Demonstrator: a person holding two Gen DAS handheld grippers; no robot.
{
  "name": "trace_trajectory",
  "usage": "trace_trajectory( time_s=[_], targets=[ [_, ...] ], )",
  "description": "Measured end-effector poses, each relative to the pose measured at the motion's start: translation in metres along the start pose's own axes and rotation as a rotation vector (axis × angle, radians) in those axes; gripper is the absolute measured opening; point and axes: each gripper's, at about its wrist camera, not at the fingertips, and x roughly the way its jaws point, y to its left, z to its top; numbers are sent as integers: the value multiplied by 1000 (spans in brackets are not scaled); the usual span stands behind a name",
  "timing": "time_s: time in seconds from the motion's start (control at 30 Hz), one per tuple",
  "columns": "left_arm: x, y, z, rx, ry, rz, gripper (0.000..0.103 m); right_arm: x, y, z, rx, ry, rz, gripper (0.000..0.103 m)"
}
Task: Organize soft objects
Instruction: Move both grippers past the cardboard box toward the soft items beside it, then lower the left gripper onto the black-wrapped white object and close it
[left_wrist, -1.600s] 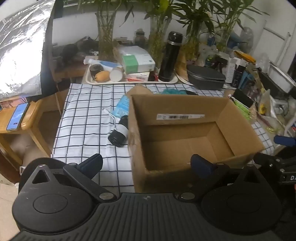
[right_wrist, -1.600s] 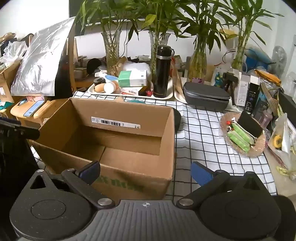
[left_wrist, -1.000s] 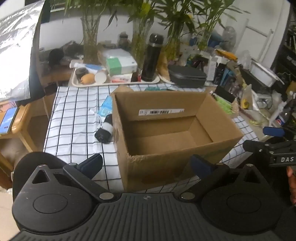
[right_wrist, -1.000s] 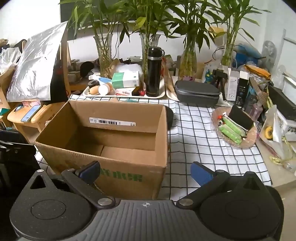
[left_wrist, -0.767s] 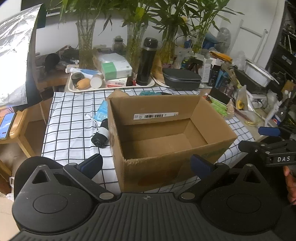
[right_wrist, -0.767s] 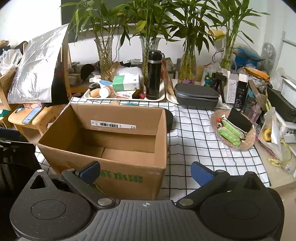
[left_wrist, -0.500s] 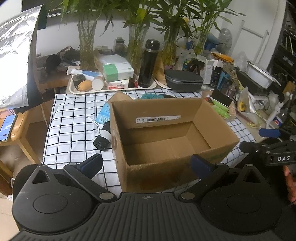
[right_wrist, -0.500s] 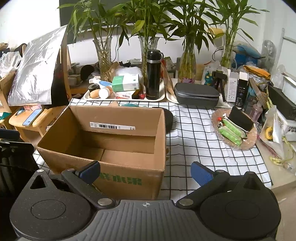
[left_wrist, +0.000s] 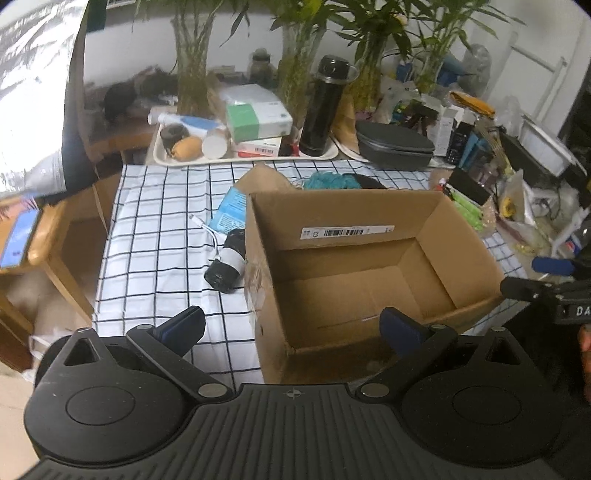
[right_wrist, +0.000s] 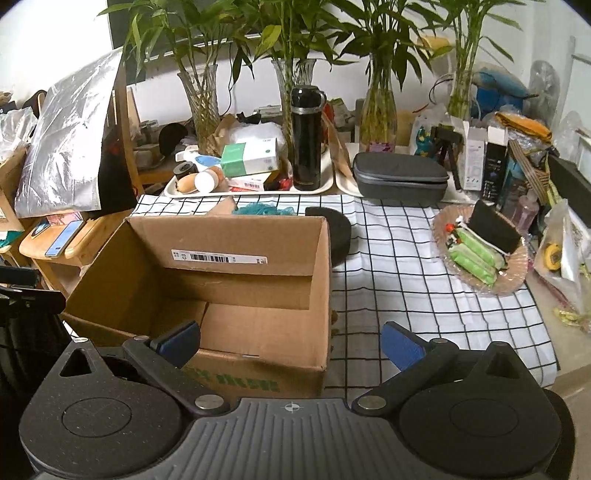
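- Both cameras now sit closer to the table than half a second ago, after pulling back before that; nothing is packed yet, so sorting has not started.
- The left gripper (left_wrist: 291, 325) is spread wide and empty, near the front left corner of the cardboard box (left_wrist: 347, 221).
- The right gripper (right_wrist: 290, 345) is also wide and empty, over the box's near right corner.
- The box is stiff brown card, open-topped, empty, with a barcode label inside.
- A black rolled bundle (left_wrist: 227, 264) with a white band lies against the box's left wall.
- Teal yarn (left_wrist: 330, 181), fuzzy and loose, lies beyond the far wall.
- A flat black round pad (right_wrist: 338, 236) sits right of the box on the checked tablecloth (right_wrist: 406, 266).
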Motion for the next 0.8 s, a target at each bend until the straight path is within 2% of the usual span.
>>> trace_trajectory(
  time_s=[0.17, 0.3, 0.53, 0.8],
  targets=[
    [4, 3, 8, -14, -25, -7, 103, 10, -9, 6, 35, -2, 22, 103],
    [6, 1, 17, -1, -65, 15, 103, 17, -13, 12, 47, -25, 22, 103],
    [9, 5, 34, -1, -122, 4, 103, 29, -19, 23, 49, -73, 25, 103],
    [13, 24, 46, -43, -132, -7, 103, 43, -30, 37, 17, -64, 43, 103]
  ],
)
